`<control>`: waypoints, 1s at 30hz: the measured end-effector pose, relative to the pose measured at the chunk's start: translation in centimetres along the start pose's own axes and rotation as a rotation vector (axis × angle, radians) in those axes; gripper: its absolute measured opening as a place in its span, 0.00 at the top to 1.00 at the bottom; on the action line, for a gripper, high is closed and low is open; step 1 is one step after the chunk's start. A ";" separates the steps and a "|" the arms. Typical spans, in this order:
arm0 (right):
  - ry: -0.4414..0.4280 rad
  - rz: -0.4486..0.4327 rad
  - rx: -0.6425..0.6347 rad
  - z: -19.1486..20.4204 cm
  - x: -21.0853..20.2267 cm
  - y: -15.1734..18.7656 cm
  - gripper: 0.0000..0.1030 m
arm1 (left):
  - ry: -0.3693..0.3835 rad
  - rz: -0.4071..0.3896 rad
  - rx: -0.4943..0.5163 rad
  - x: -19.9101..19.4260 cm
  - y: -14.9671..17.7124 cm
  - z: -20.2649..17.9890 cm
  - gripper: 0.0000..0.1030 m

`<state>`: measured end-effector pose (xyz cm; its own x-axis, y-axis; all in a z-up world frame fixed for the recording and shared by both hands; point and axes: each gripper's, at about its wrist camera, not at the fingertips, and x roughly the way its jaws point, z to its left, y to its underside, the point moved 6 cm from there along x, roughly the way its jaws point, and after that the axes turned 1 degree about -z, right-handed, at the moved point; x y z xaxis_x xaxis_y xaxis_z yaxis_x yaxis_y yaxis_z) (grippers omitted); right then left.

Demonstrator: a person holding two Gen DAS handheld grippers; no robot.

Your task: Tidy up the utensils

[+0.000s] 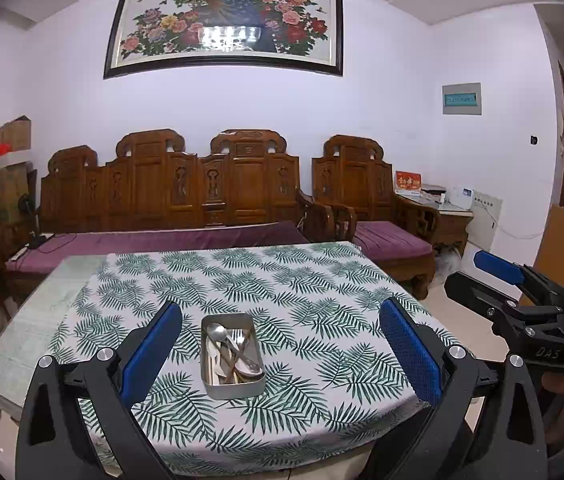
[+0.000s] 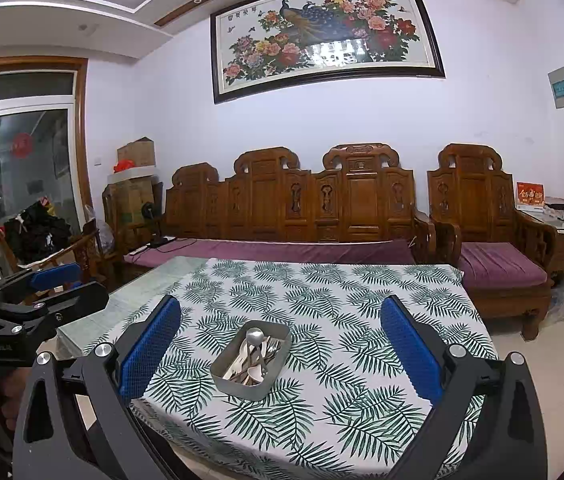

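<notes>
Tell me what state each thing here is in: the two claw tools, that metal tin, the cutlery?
Left gripper: open, holding nothing, above the table.
Right gripper: open, holding nothing.
Metal tin: upright on the leaf-print tablecloth, no lid.
Utensils: jumbled together inside the tin.

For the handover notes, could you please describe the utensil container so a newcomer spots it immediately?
Start at the table under the green fern-print tablecloth. On its near half sits a shallow rectangular grey metal tin holding spoons and forks. Nothing else stands on the cloth.
</notes>
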<state>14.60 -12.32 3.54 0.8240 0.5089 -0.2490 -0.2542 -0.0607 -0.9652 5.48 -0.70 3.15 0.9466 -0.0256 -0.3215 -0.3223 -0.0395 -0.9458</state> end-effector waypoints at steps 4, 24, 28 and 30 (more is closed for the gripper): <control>0.000 0.000 0.001 0.0 0.0 0.0 0.02 | 0.000 0.000 0.000 0.0 0.0 0.0 0.08; -0.005 -0.001 0.000 0.3 0.2 0.1 0.02 | 0.000 -0.004 -0.002 0.0 -0.1 0.0 0.08; -0.006 -0.001 0.000 0.6 0.4 0.2 0.02 | -0.001 -0.002 -0.001 -0.1 -0.2 0.1 0.08; -0.005 -0.001 0.000 0.5 0.3 0.1 0.02 | -0.003 -0.001 0.000 -0.1 -0.2 0.1 0.08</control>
<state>14.58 -11.73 3.37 0.8219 0.5132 -0.2473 -0.2533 -0.0597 -0.9655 5.47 -0.60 3.33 0.9468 -0.0227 -0.3211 -0.3218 -0.0397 -0.9460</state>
